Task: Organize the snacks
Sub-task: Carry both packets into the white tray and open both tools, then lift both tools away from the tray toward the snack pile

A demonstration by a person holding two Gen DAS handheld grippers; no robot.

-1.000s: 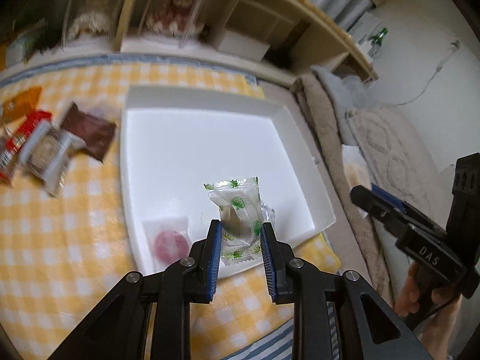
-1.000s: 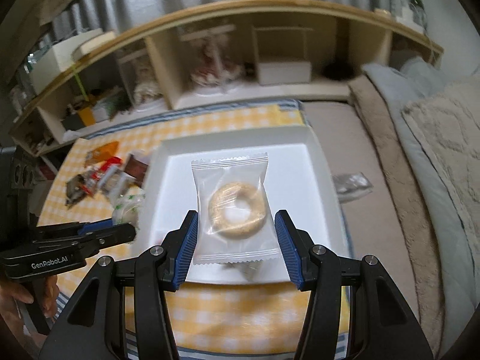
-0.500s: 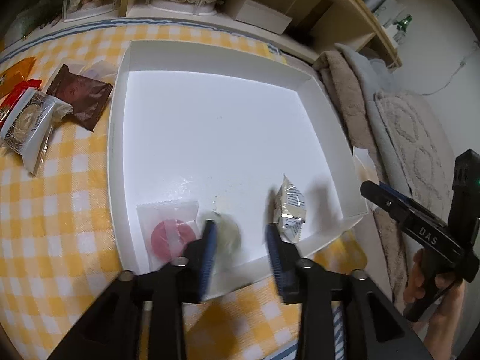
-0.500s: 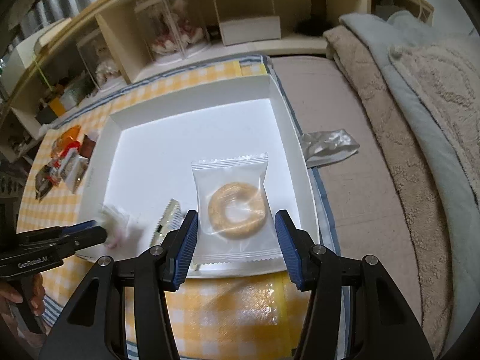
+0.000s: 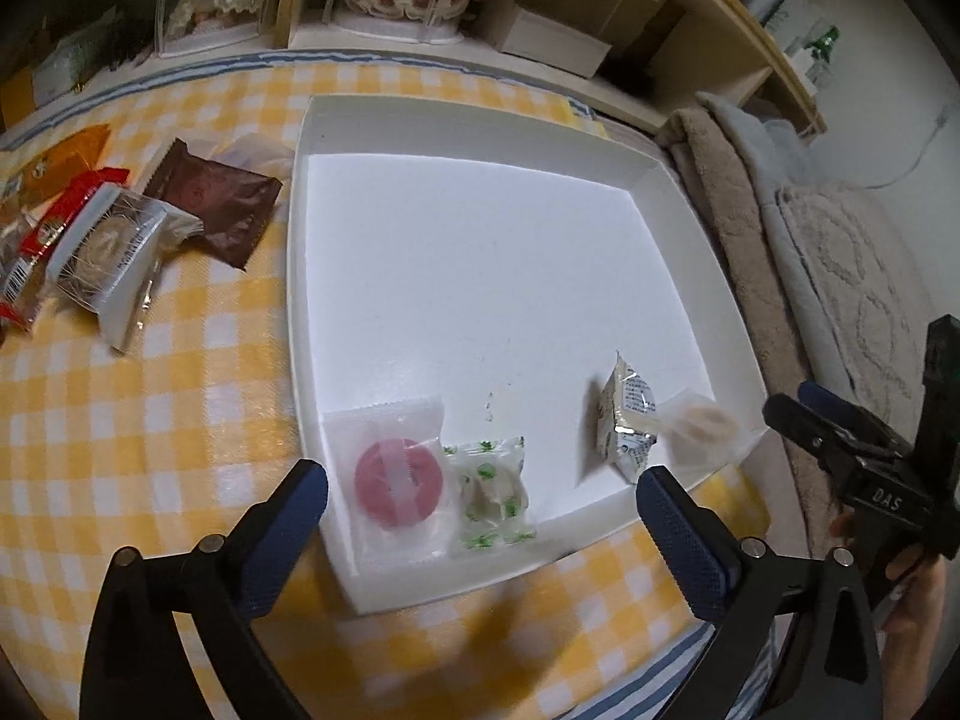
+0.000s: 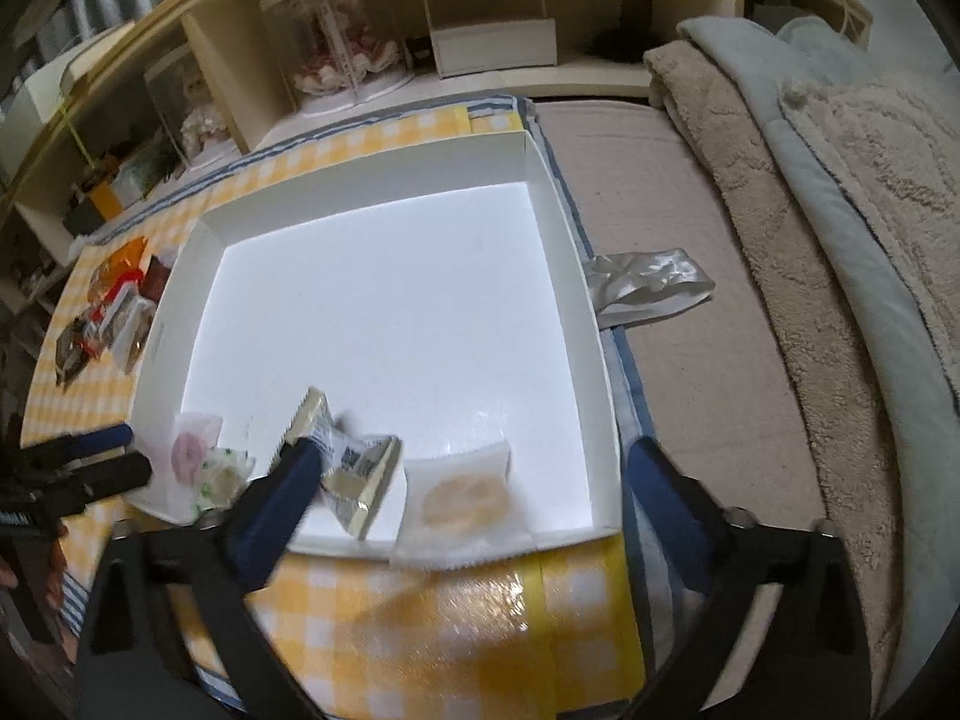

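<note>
A white tray (image 5: 300, 276) lies on a yellow checked cloth. Along its near edge sit a pink round snack (image 5: 399, 483), a green-leaf packet (image 5: 492, 495), a cream and gold packet (image 5: 627, 420) and a ring biscuit packet (image 5: 699, 420). My left gripper (image 5: 480, 498) hovers over the green-leaf packet, its jaws opening wide and touching nothing. My right gripper (image 6: 474, 468) hangs above the ring biscuit packet (image 6: 465, 501), which lies loose in the tray's (image 6: 372, 186) near right corner. Its jaws are opening too, and no pad presses on the packet.
Loose snacks lie on the cloth left of the tray: a brown packet (image 5: 219, 204), a clear-wrapped cake (image 5: 111, 252) and a red packet (image 5: 54, 222). A silver wrapper (image 6: 648, 285) rests on the mat right of the tray. Shelves stand behind, folded blankets (image 6: 810, 192) to the right.
The left gripper let go of the green-leaf packet, which now lies beside the pink snack. The right gripper released the ring biscuit packet into the tray. Both sank and their jaws spread wide.
</note>
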